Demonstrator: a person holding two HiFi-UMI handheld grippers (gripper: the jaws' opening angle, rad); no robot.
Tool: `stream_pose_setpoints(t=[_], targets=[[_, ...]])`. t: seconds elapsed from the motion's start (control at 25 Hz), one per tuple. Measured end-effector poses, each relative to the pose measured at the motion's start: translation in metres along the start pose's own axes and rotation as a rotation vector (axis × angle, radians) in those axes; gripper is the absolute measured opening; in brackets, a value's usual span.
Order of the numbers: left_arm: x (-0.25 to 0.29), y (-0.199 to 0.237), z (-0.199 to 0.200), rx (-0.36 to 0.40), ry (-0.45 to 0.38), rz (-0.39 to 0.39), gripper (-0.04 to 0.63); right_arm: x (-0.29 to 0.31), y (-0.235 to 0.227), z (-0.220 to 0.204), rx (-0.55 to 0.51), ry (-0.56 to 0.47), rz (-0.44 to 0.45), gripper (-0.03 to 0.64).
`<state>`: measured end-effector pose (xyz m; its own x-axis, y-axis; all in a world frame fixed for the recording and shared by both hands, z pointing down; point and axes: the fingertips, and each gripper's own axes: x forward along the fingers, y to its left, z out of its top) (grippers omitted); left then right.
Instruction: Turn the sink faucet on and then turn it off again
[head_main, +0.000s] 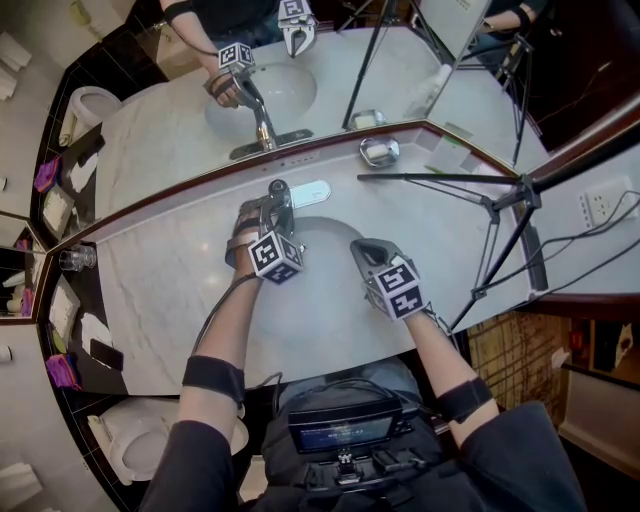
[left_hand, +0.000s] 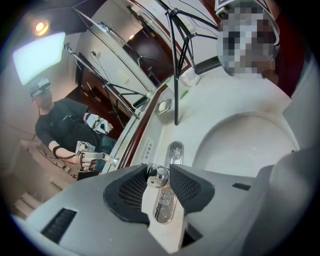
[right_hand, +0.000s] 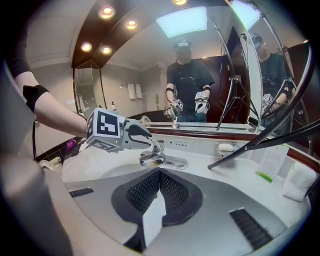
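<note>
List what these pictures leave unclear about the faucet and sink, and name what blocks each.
- Spout mouth of the faucet, head view: covered by the left gripper, so running water cannot be judged there.
- Bottom of the sink basin, right gripper view: covered by the right gripper and its own body.
- Print on the label behind the faucet, left gripper view: too small to read.

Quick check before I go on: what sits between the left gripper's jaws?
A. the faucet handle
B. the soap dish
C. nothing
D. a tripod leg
A: in the left gripper view, the chrome end of the faucet handle fills the gap between the pads of the left gripper.
</note>
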<state>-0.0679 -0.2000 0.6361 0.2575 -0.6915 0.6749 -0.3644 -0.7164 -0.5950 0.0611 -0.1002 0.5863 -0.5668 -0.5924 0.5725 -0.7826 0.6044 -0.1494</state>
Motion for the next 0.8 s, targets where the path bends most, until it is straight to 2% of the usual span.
stream_pose_setpoints(t=[0.32,0.56,0.8], targets=[[-0.008,-0.004,0.001,0.006,0.003,0.066,0.117,0.001,0.001,-0.002,0.008,-0.004,0.006,0.018],[-0.011,-0.031,-0.007,-0.003,0.009,0.036,0.092,0.004,0.003,0.000,0.008,0.000,0.011,0.018],[-0.011,-0.029,-0.007,0.001,0.010,0.043,0.072,0.008,0.006,0.002,0.005,0.000,0.018,0.018]])
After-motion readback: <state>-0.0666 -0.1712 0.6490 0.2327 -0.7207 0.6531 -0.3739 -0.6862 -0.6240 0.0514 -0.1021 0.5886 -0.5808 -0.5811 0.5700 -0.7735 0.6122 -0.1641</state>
